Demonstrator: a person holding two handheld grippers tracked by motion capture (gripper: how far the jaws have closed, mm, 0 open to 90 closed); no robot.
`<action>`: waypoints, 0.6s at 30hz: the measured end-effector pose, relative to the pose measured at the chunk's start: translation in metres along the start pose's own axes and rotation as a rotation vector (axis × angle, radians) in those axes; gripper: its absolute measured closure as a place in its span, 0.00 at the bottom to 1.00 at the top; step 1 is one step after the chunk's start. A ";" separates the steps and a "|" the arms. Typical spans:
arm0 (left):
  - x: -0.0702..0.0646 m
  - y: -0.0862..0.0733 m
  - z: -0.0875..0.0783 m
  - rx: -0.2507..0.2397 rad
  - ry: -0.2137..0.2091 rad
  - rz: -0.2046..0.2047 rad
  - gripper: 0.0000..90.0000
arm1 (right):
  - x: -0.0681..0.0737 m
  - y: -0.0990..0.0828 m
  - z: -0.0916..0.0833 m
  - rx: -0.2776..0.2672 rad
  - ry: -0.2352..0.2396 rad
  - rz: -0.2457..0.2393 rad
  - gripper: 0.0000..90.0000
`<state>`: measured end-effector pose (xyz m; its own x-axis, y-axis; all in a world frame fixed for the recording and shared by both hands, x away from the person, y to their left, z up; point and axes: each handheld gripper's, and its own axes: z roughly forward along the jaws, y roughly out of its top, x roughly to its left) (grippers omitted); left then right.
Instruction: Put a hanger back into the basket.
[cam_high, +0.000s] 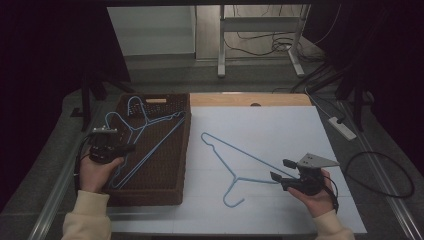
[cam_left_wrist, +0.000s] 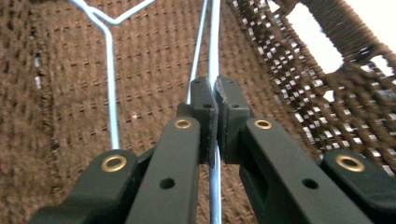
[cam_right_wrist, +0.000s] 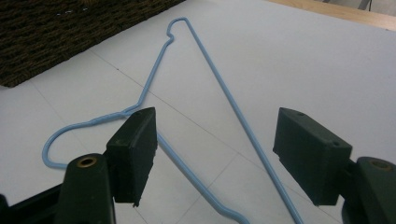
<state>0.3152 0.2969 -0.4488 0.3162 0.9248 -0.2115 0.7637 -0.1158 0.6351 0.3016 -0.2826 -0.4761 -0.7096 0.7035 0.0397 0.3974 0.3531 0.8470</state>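
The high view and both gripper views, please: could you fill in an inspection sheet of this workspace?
Surface: white table, wooden strip along its far edge.
Job's things: brown woven basket holding blue wire hangers; one blue hanger flat on the table.
Clutter: nothing seen.
Grippers: left gripper shut on a basket hanger's wire; right gripper open, jaws astride the table hanger, not pressing it.
Cables: gripper cables; black loop and power strip on the floor.
Surroundings: desk frame legs, dark curtains.
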 end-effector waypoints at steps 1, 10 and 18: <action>0.003 -0.001 0.003 0.021 0.030 0.000 0.96 | 0.000 0.000 0.000 0.002 0.001 0.000 0.34; 0.005 0.000 0.015 0.126 0.138 0.022 0.95 | 0.000 -0.001 0.001 0.007 0.001 0.002 0.34; 0.007 -0.001 0.018 0.124 0.156 0.026 0.86 | 0.000 -0.001 0.002 0.016 0.005 0.001 0.34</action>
<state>0.3268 0.2966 -0.4642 0.2534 0.9647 -0.0723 0.8229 -0.1757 0.5404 0.3024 -0.2815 -0.4782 -0.7117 0.7011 0.0434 0.4074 0.3617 0.8386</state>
